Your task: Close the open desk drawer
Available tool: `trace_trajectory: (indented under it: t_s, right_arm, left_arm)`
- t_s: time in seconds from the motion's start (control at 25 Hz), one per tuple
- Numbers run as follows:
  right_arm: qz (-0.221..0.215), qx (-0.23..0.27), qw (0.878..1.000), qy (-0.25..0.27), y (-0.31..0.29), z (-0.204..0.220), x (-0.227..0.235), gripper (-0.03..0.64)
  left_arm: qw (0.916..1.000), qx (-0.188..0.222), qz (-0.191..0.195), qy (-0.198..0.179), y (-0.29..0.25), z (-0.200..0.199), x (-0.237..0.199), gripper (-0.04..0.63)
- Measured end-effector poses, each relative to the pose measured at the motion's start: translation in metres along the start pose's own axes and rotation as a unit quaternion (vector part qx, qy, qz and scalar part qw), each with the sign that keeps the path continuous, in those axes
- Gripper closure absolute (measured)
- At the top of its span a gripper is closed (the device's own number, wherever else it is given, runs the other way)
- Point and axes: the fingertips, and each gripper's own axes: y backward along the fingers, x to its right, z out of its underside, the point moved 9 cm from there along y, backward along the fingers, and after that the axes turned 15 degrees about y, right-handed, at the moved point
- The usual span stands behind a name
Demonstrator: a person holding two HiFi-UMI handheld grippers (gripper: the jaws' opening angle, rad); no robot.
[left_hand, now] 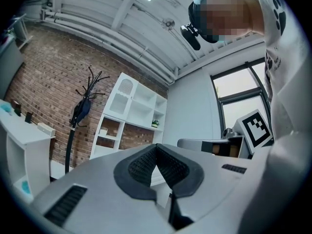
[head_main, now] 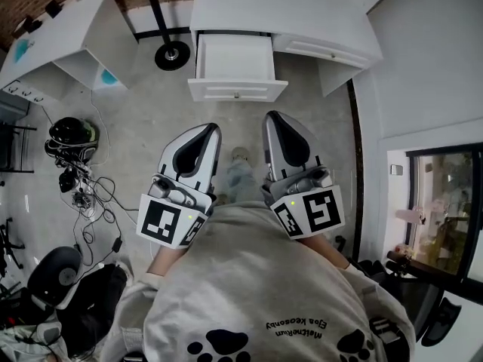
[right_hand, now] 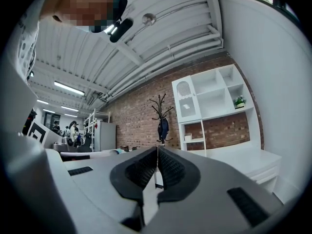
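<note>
The white desk [head_main: 302, 17] stands at the top of the head view, and its drawer [head_main: 237, 90] is pulled out toward me; the inside looks empty. Both grippers hover above the floor, short of the drawer front and apart from it. My left gripper [head_main: 213, 129] points at the drawer's left half and my right gripper [head_main: 272, 117] at its right half. In the left gripper view the left gripper [left_hand: 156, 146] has its pads meeting at the tip with nothing between them. The right gripper [right_hand: 157, 148] is likewise shut and empty. The drawer does not show in either gripper view.
A second white desk [head_main: 75, 29] stands at the left, with a coat stand's round base [head_main: 172, 53] between the desks. A helmet and tangled cables [head_main: 75, 157] lie on the floor at the left. A white wall [head_main: 423, 59] and a window [head_main: 441, 202] close off the right.
</note>
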Motion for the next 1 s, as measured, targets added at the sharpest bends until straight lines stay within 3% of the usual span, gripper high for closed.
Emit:
trace_trajectory:
  t_s: [0.32, 0.6, 1.0]
  right_arm:
    - [-0.025, -0.005, 1.0, -0.008, -0.076, 0.025, 0.085, 0.584]
    - [-0.052, -0.001, 0.997, -0.05, -0.137, 0.048, 0.153, 0.584]
    - [-0.075, -0.028, 0.995, -0.053, -0.196, 0.078, 0.166, 0.584]
  left_arm:
    - [0.9997, -0.013, -0.011, -0.014, -0.103, 0.003, -0.029, 0.577]
    - [0.9991, -0.012, -0.038, -0.018, -0.169, 0.002, -0.055, 0.577]
    - [0.9982, -0.039, -0.045, 0.0, -0.211, 0.006, -0.105, 0.577]
